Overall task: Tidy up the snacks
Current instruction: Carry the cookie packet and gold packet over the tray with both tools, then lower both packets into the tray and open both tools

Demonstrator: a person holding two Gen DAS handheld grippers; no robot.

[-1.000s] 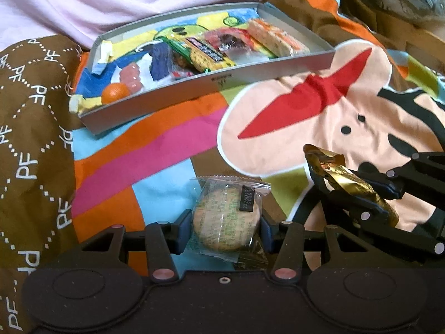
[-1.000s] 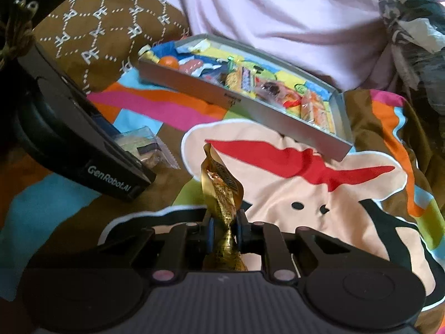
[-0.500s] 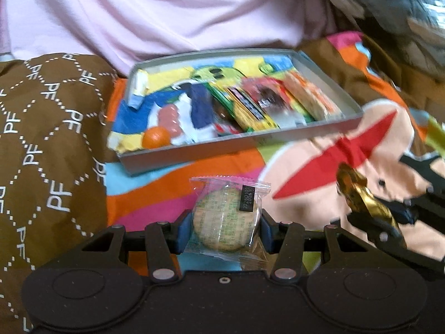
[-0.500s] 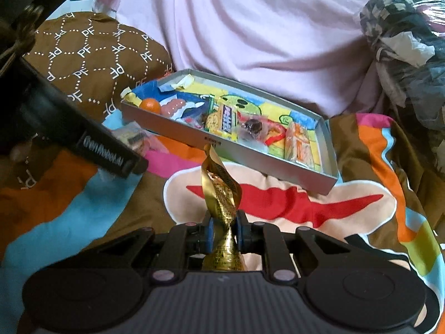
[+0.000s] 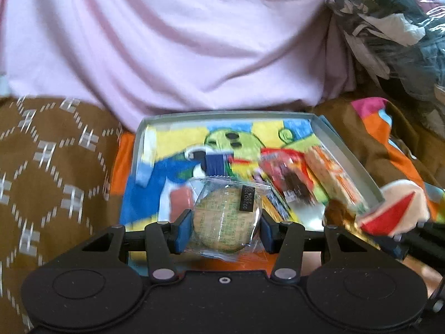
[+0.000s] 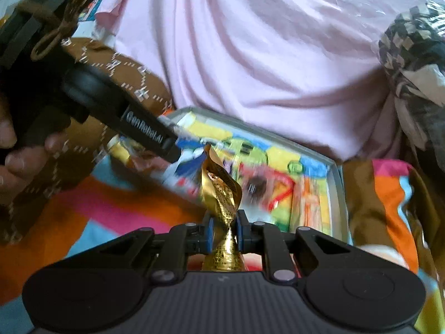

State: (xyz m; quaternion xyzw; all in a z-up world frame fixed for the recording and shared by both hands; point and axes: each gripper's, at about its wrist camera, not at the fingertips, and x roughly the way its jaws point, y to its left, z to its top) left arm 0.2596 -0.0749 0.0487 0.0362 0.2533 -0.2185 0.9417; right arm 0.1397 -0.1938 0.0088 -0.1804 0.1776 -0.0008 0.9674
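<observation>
From your left wrist view, the left tool point(image 5: 226, 220) pinches the round cracker in its clear wrapper point(image 5: 225, 217) across its width, blue pads point(image 5: 185, 229) pressed on either edge — a sensible hold, since the flat disc stays face-up and is unlikely to twist on release. It hangs over the near part of the grey tray point(image 5: 345, 156), which lies on the patterned bedspread point(image 5: 52, 183) in front of a pink sheet point(image 5: 194, 41); the tray's right half already carries red and orange packets point(image 5: 314, 178), while its left, with the blue and yellow print, looks freer, so that is probably where the cracker belongs. From your right wrist view, the right tool point(image 6: 224, 229) is pressed almost together on the twisted waist of the gold foil wrapper point(image 6: 221, 192), the narrowest and stiffest spot, so the loose upper end stands free above the pads. It sits at the tray's near edge, left of the packets, with your left hand point(image 6: 19, 156) and its tool at the far left — both snacks look poised for setting down, though blur hides exactly how close they are to the tray floor.
</observation>
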